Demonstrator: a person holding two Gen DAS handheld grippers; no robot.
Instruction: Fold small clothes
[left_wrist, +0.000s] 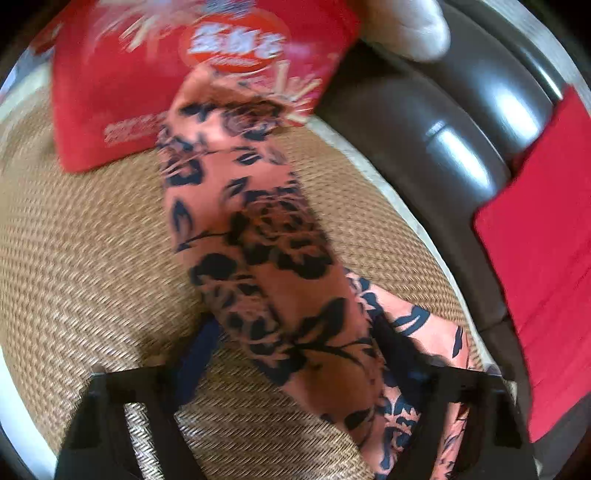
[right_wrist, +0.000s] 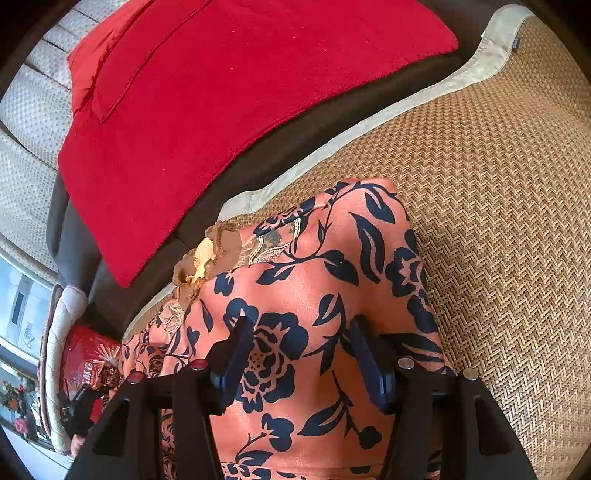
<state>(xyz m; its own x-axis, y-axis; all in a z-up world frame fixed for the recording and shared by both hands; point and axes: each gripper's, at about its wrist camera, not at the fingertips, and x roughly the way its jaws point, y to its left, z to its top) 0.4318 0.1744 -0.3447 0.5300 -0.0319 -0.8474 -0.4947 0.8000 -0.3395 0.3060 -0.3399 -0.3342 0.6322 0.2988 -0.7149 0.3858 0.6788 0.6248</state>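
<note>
On the woven mat: garment (right_wrist: 314, 295), orange with dark flowers, lies near the mat's pale edge.
Left gripper (left_wrist: 291, 354): fingers parted over the cloth, grip unclear.
Right gripper (right_wrist: 301, 362): fingers parted, resting on the cloth, not pinching.
Beside the mat: red cushion (right_wrist: 221, 110).

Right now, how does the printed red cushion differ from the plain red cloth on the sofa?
The printed red cushion is plump and shows a round emblem with pale lettering; the plain red cloth is flat and unmarked. The cushion sits on the woven mat, while the cloth is draped over the dark sofa beside the mat. Both are bright red, and both lie near the flowered garment.
</note>
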